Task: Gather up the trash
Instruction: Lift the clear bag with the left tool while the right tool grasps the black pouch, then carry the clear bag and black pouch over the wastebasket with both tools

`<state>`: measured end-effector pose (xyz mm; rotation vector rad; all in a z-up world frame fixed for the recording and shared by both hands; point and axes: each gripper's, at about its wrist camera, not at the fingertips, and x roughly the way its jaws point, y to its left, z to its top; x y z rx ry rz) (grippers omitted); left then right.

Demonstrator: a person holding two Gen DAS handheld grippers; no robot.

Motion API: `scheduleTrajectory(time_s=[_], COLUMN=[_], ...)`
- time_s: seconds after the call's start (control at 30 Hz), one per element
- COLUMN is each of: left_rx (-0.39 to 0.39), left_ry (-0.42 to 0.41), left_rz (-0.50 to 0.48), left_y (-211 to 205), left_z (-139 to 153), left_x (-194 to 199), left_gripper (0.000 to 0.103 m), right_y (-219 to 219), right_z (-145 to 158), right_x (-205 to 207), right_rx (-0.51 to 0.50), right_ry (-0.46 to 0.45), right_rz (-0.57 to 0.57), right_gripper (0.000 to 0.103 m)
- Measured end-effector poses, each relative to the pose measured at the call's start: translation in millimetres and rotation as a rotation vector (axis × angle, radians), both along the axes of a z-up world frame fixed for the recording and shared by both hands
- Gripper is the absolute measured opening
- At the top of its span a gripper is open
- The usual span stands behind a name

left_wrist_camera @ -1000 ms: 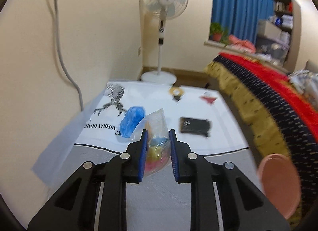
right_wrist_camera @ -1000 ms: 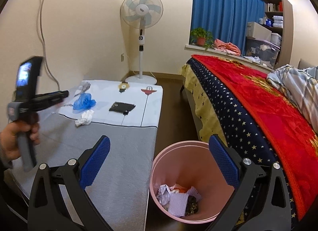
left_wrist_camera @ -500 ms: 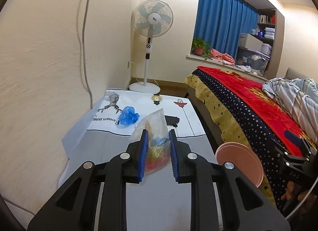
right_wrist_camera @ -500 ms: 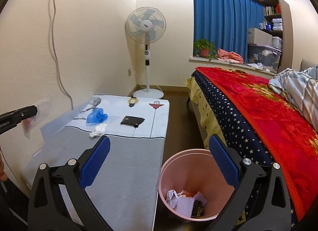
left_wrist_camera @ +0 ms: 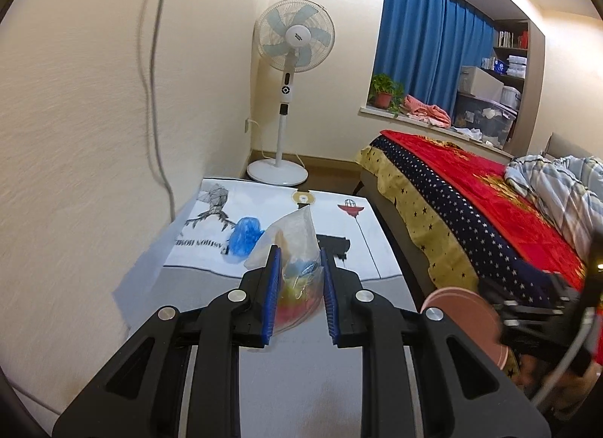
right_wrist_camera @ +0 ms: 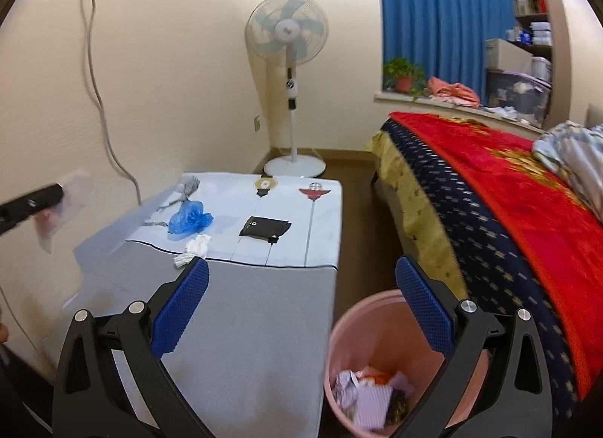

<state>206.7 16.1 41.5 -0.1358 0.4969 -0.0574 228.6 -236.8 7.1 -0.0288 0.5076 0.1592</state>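
My left gripper point(left_wrist_camera: 300, 276) is shut on a clear plastic bag point(left_wrist_camera: 296, 249) with red, yellow and blue bits inside, held above the grey table top point(left_wrist_camera: 301, 374). In the right wrist view the same bag point(right_wrist_camera: 62, 208) hangs from that gripper at the far left, blurred. My right gripper point(right_wrist_camera: 301, 287) stands wide open with nothing between its fingers, above the table's right edge and the pink bin point(right_wrist_camera: 361, 310). The bin point(left_wrist_camera: 463, 310) holds crumpled paper point(right_wrist_camera: 371, 396). On the table lie a crumpled blue bag point(right_wrist_camera: 190, 217), a white tissue point(right_wrist_camera: 194, 247) and a black flat wrapper point(right_wrist_camera: 264, 228).
A standing fan point(right_wrist_camera: 290, 98) is in the far corner. A bed with a red and starred blanket point(right_wrist_camera: 501, 212) runs along the right, with a narrow floor strip between it and the table. A cable point(right_wrist_camera: 98, 72) hangs down the left wall.
The left gripper has pulled back and risen with the bag, so the table items look farther away. The right gripper has swung, and the bin now sits lower right of centre.
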Motion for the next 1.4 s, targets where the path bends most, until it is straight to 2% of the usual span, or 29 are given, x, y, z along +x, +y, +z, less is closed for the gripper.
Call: scheduleTrajectory(time_s=[0.27, 0.33, 0.47, 0.6, 0.77, 0.87, 0.93, 1.0, 1.07, 1.27, 1.4], left_rx=[0.014, 0.018, -0.015, -0.022, -0.053, -0.057, -0.049, -0.049, -0.049, -0.046, -0.030], left_ry=[0.069, 0.082, 0.118, 0.128, 0.145, 0.151, 0.150, 0.146, 0.141, 0.137, 0.129], left_rz=[0.021, 0.036, 0.062, 0.070, 0.085, 0.082, 0.079, 0.077, 0.081, 0.095, 0.100], left_y=[16, 22, 35, 42, 50, 51, 51, 51, 52, 55, 55], left_z=[-23, -27, -37, -42, -47, -50, -50, -50, -50, -49, -47], left_x=[72, 85, 106, 114, 120, 123, 124, 123, 122, 120, 118], left_gripper=[0.021, 0.021, 0.021, 0.021, 0.021, 0.021, 0.021, 0.021, 0.021, 0.021, 0.021], right_y=[57, 67, 89, 106, 118, 124, 131, 135, 134, 125, 115], right_z=[-71, -85, -117, -138, -149, -158, -168, -173, -169, -160, -145], right_x=[136, 159, 214, 251, 288, 304, 311, 309, 305, 289, 271], right_rx=[-0.056, -0.061, -0.069, -0.048, -0.013, -0.001, -0.032, -0.068, -0.057, -0.032, 0.018], right_ry=[0.133, 0.158, 0.226, 0.264, 0.307, 0.375, 0.421, 0.416, 0.392, 0.353, 0.347], right_rz=[0.065, 0.086, 0.120, 0.107, 0.058, 0.029, 0.018, 0.017, 0.016, 0.022, 0.020], right_gripper=[0.098, 0.098, 0.098, 0.098, 0.098, 0.098, 0.098, 0.098, 0.078, 0.063, 0.063])
